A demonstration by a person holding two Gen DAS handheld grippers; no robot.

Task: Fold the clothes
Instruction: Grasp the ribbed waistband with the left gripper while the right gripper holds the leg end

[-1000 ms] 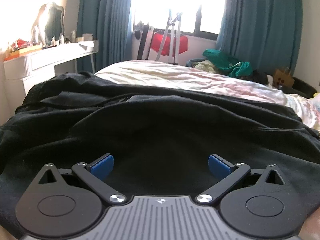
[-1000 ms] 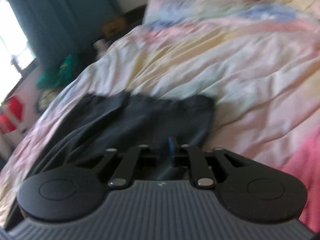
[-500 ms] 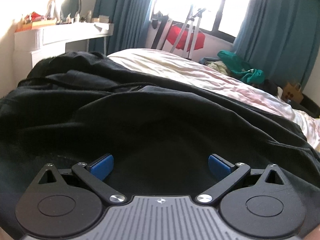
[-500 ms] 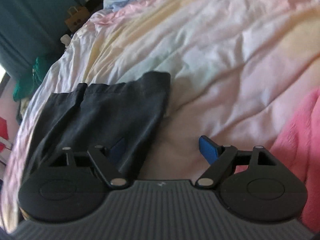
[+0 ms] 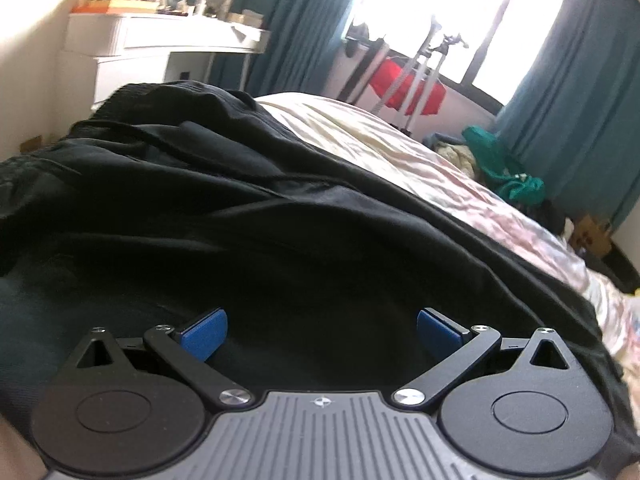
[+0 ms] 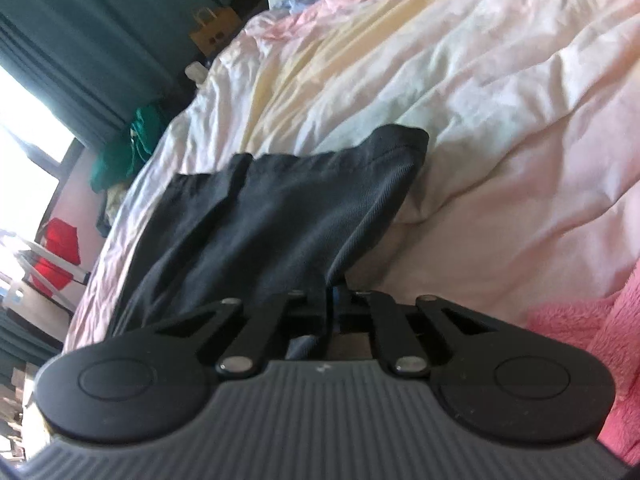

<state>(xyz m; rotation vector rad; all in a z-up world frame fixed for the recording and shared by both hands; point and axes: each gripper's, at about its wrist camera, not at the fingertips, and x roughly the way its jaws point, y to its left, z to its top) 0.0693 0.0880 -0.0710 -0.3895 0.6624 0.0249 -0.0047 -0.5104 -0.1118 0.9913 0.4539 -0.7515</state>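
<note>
Right gripper (image 6: 330, 300) has just closed, pinching the black garment (image 6: 288, 216).

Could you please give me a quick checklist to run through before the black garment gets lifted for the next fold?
1. Right gripper clamped on the black garment: ok; its jaws have just been closing and now pinch the near edge.
2. Left gripper gripping the garment: not ok; its jaws stand wide apart above the dark cloth, pinching nothing.
3. Only one layer in the right grip: cannot tell; the cloth bunches at the jaws.
4. Space on the bedspread to the right of the garment: ok, bare sheet.
5. Pink fleece blanket kept out of the grip: ok; it lies apart, to the right of the gripper.
</note>
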